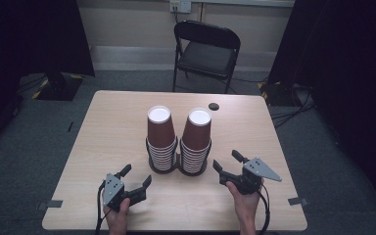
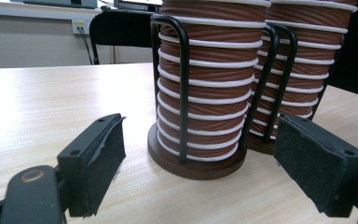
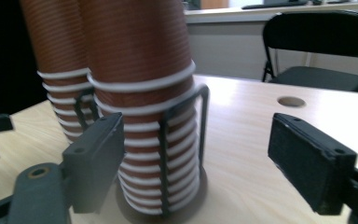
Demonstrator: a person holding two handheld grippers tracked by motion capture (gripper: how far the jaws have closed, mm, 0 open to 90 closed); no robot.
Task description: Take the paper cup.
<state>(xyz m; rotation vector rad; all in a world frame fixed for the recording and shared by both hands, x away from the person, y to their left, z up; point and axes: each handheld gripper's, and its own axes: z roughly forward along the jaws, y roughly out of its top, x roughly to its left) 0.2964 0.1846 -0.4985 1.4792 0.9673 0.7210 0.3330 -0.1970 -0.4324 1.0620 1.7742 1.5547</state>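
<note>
Two stacks of ribbed brown paper cups with white rolled rims stand side by side in a black wire holder on round dark bases, in the middle of the pale wooden table. The left cup stack lies ahead of the left gripper and a little to its right; in the left gripper view its wire rack and base sit between the two black jaws but farther off, touching neither pad. The jaws of that gripper stand wide apart with nothing between them.

The right cup stack stands ahead and to the left of the right gripper. In the right gripper view this stack rises just beyond the left jaw, whose pad overlaps its lower rims; whether pad and cups touch cannot be told, as the picture is blurred there. The right jaw is well apart from the stack, so the jaws are open and grip nothing.

The tops of both stacks are cut off in the gripper views, and the wire uprights hide parts of the rims, so the cups in each stack cannot be counted exactly; the high view shows roughly ten rims under each top cup. The person's hands are cut off at the bottom edge.

Beyond the stacks, away from both sets of fingers, one round dark hole marks the table's far edge, and one black folding chair stands behind it.
</note>
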